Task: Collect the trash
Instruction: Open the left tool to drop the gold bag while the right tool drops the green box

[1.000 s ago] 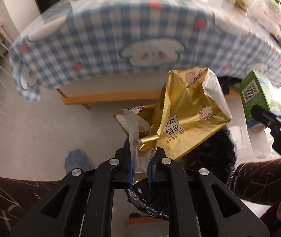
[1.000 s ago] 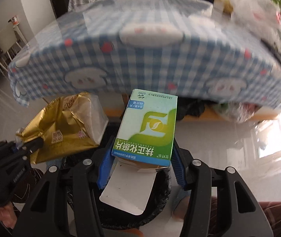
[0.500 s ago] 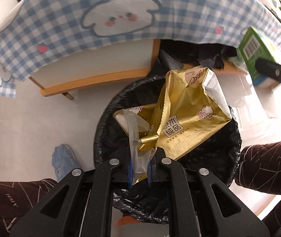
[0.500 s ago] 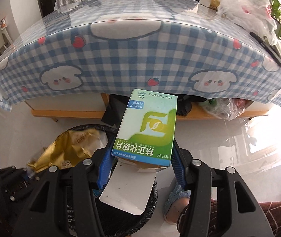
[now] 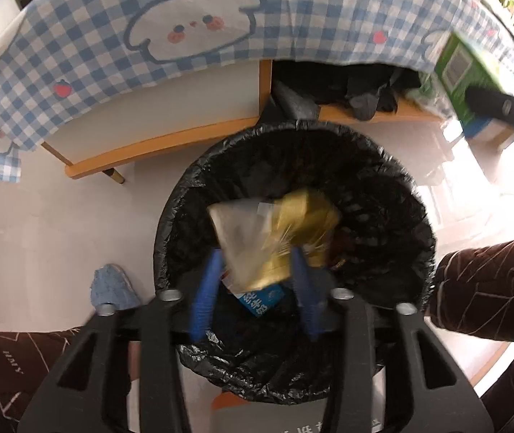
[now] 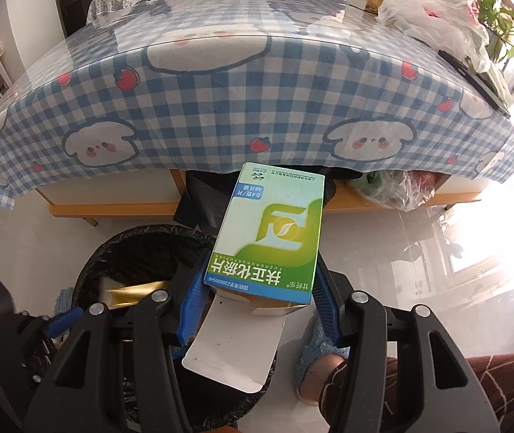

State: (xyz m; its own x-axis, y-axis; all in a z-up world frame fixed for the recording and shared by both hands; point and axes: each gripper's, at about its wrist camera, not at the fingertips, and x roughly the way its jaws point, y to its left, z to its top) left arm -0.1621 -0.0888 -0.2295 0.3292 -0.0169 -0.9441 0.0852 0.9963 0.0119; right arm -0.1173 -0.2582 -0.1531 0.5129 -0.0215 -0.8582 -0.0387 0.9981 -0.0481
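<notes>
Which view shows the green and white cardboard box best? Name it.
The right wrist view: the green and white cardboard box fills the centre, print legible, flap open, clamped in the right tongs. The left wrist view catches only a blurred corner at the edge.

Crinkled black plastic liner gleams on the bin beside the table, a shiny gold foil wrapper blurred inside it. Glossy printed cardboard medicine box, plain matt flap. Smooth checked tablecloth over pale wood frame; polished floor below.
</notes>
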